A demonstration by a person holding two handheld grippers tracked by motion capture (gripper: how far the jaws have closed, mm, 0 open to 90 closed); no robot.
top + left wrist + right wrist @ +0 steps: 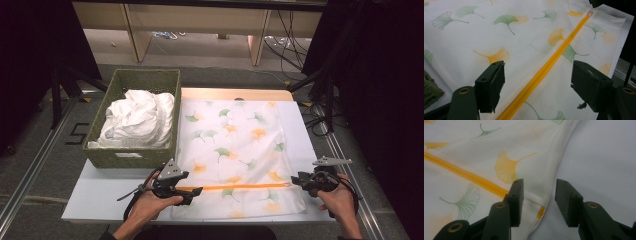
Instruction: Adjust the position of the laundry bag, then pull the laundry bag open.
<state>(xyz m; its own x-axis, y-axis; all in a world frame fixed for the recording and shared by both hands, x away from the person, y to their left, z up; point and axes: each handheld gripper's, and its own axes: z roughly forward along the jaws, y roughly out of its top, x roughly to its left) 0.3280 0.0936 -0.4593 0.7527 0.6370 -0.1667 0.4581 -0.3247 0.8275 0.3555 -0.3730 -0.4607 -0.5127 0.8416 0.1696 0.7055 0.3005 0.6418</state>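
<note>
A white fabric cover [235, 145] printed with green and orange ginkgo leaves lies flat on the white table [100, 200]. An orange zipper [240, 187] runs across its near part. My left gripper [197, 191] rests at the zipper's left end. In the left gripper view, the gripper [539, 75] is open and the zipper [541, 72] passes between its jaws. My right gripper [295, 181] sits at the zipper's right end. In the right gripper view, the gripper [539, 192] is open over the cover's edge [534, 202], with the zipper [461, 173] reaching its left jaw.
A green woven basket [130, 157] holding crumpled white cloth [137, 117] stands on the table's left, close to my left gripper. Bare white table [604, 157] lies right of the cover. Dark stands and cables are on the floor beyond.
</note>
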